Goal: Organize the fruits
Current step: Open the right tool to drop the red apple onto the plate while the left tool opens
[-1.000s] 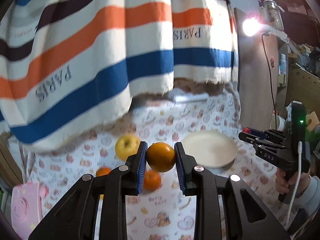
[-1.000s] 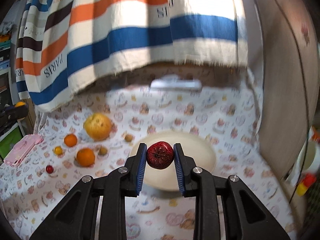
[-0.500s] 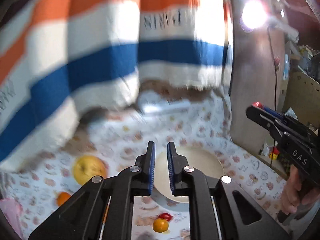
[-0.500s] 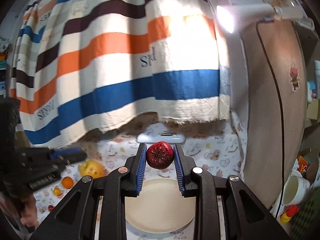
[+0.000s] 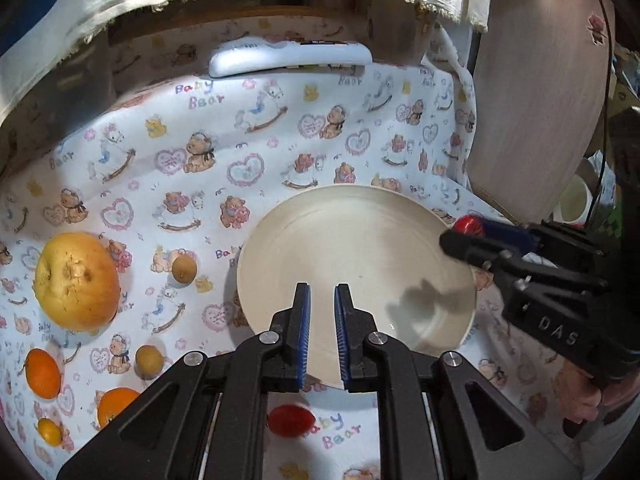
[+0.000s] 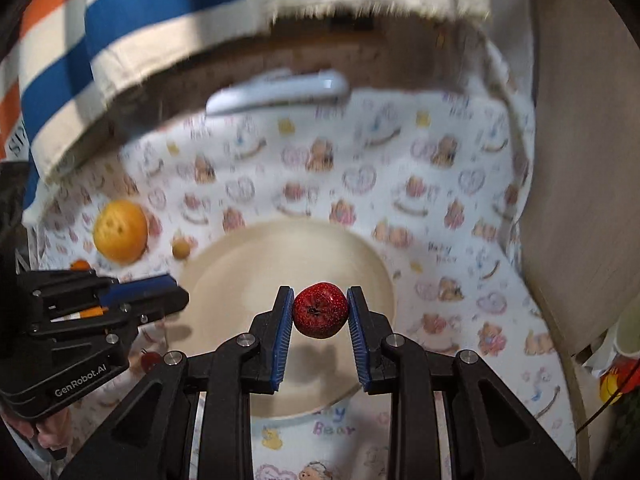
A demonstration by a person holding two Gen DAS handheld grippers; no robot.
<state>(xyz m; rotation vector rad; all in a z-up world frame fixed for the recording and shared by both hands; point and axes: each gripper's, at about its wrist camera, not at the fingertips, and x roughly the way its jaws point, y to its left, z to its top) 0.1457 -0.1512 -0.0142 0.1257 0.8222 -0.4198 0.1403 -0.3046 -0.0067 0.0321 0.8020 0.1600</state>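
My left gripper [image 5: 320,289] is shut with nothing between its blue pads, over the near rim of a cream plate [image 5: 360,236]. In the right wrist view my right gripper [image 6: 320,312] is shut on a red strawberry [image 6: 320,310] and hangs above the same plate [image 6: 248,264]. Seen from the left wrist, the right gripper [image 5: 460,236] reaches in over the plate's right rim with the strawberry [image 5: 469,225] at its tip. Left of the plate lie a large yellow fruit [image 5: 76,280], two oranges [image 5: 42,372] [image 5: 116,404], two small brown fruits [image 5: 185,267] and a red cherry tomato [image 5: 290,420].
A bear-print cloth [image 5: 248,168] covers the table. At the back lies a white remote-like object [image 5: 288,56] under a hanging striped cloth [image 6: 132,32]. A wooden board [image 5: 532,100] stands at the right, with a cup [image 5: 576,196] behind it. A person's hand [image 5: 580,392] holds the right gripper.
The orange seen in my left gripper a second ago is gone from it and its jaws have shut. Both grippers tipped down towards the plate; the right one kept the strawberry.
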